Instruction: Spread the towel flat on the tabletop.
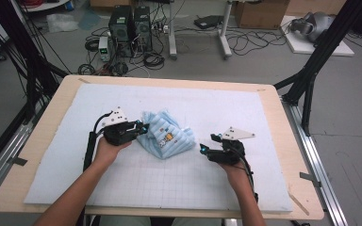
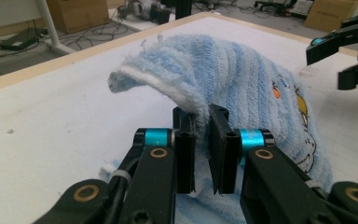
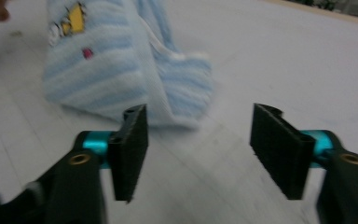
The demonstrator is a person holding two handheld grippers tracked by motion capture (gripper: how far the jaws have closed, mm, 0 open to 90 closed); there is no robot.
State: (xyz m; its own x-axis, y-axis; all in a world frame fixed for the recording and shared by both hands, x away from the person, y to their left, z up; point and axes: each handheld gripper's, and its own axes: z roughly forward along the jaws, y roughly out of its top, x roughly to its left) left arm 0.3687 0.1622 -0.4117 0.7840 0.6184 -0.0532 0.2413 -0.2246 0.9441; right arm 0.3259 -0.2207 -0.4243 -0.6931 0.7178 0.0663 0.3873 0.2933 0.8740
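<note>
Behind left hand-held gripper (image 2: 204, 140) pads, pinched towel (image 2: 242, 88) edge hidden.

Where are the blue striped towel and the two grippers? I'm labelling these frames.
blue striped towel (image 1: 167, 134), high view, middle of the bunched cloth.
left gripper (image 2: 202, 123), left gripper view, between its fingertips.
right gripper (image 3: 198, 123), right gripper view, between its fingertips.

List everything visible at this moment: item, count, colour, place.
towel: one, light blue striped with a cartoon print, crumpled mid-mat.
foam mat: one, white, gridded, covering the tabletop.
table: one, light wood, rim around the mat.
computer towers: two, black, on the floor beyond the table.
cardboard box: one, brown, far floor.
left gripper: one, black with cyan accents, pinching a towel fold.
right gripper: one, black, open, short of the towel.
forearms: two, bare, bottom edge.
</note>
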